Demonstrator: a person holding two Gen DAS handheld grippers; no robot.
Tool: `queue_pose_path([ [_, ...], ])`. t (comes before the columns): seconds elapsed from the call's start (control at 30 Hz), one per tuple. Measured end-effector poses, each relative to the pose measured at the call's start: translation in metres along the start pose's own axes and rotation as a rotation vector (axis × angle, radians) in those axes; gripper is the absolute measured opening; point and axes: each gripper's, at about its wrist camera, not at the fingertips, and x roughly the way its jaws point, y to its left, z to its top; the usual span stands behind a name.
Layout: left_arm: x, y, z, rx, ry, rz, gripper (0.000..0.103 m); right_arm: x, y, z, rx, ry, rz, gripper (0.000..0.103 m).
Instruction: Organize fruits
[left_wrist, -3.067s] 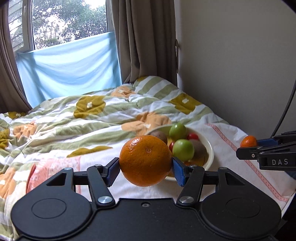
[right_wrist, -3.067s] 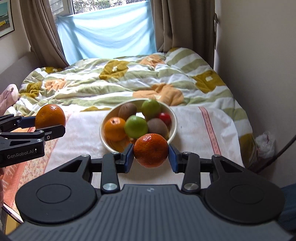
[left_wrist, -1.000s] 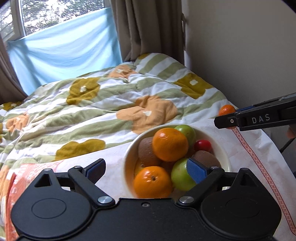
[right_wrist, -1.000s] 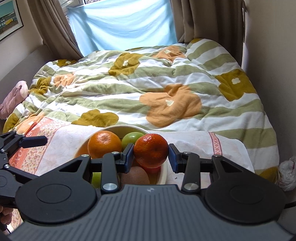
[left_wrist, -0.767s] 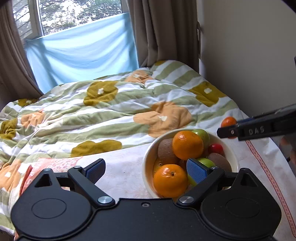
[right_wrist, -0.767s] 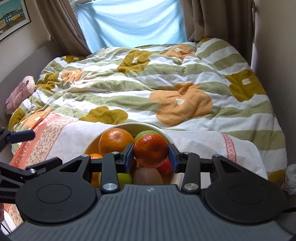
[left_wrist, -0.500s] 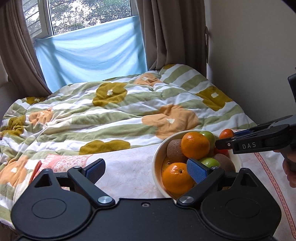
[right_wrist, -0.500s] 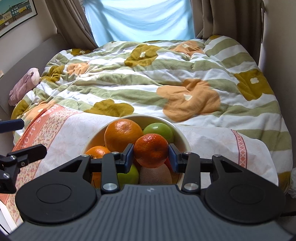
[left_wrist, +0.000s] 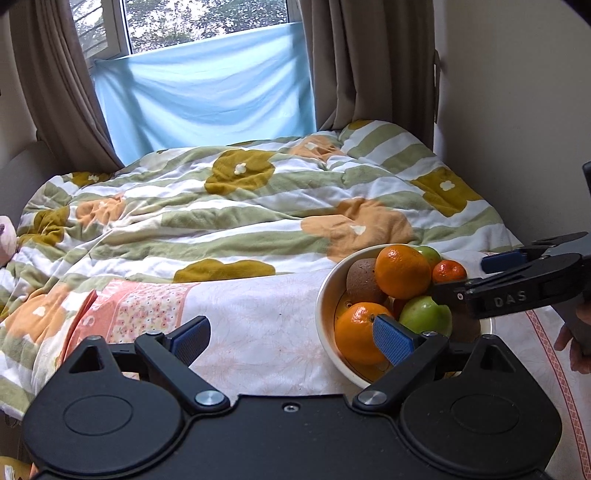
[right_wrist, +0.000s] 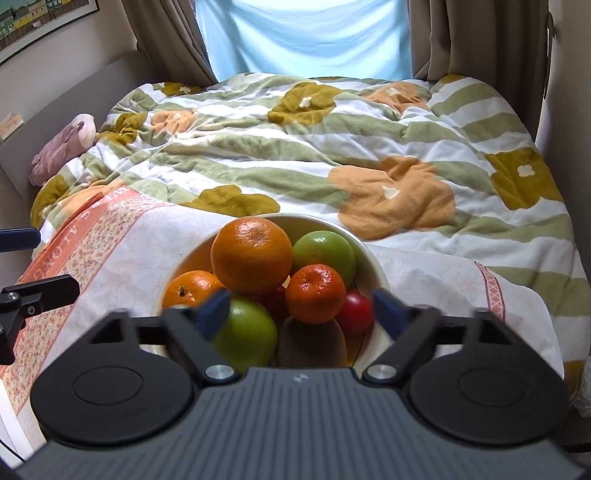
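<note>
At the far left a pinkish-grey soft toy (right_wrist: 62, 146) lay against the padded bed edge, under a framed picture (right_wrist: 40, 22) on the wall. Beside it the brown curtains (left_wrist: 62, 92) hung on either side of a window (left_wrist: 199, 18) whose lower part was covered by a pale blue cloth (left_wrist: 207, 96). The bed itself was spread with a rumpled quilt (left_wrist: 229, 214) in green and white stripes with mustard and orange flowers, and across its near end lay a white cloth with a pink floral border (left_wrist: 147, 306). Over that cloth hung the left gripper (left_wrist: 291, 338), its blue pads spread wide with nothing between them (only the cloth showed in the gap). Right of it, on the white cloth, stood the cream bowl (right_wrist: 373, 258), heaped with fruit: a large orange (right_wrist: 251, 254) on top, a second orange (right_wrist: 192, 288) low at the left, two green apples (right_wrist: 325, 253), a kiwi (right_wrist: 312, 341) and a small red fruit (right_wrist: 356, 310). The small mandarin (right_wrist: 316, 288) rested on that pile, and the right gripper (right_wrist: 301, 308) sat just above the bowl with its jaws opening, both pads standing clear of the mandarin between them. Further right the quilt ran up to a bare cream wall (left_wrist: 517, 110), and a person's fingers (left_wrist: 576, 350) showed at the frame's edge.
</note>
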Motion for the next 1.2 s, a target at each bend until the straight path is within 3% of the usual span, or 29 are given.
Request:
queue_pose_path([
  [0.27,-0.032,0.006,-0.005,-0.022,-0.072,0.012,0.097,-0.040,0.018,-0.002,-0.012,-0.063,-0.049,0.103],
  [0.6,-0.114,0.026,-0.025,-0.063,-0.197,-0.030,0.098,-0.140,0.075,-0.024,0.024,-0.200,-0.147,0.103],
  [0.77,-0.156,0.036,-0.040,-0.074,-0.235,-0.044,0.103,-0.191,0.109,-0.045,0.061,-0.237,-0.207,0.103],
  [1.2,-0.214,0.062,-0.077,-0.077,-0.186,-0.043,0.103,-0.260,0.169,-0.111,0.138,-0.183,-0.330,0.103],
])
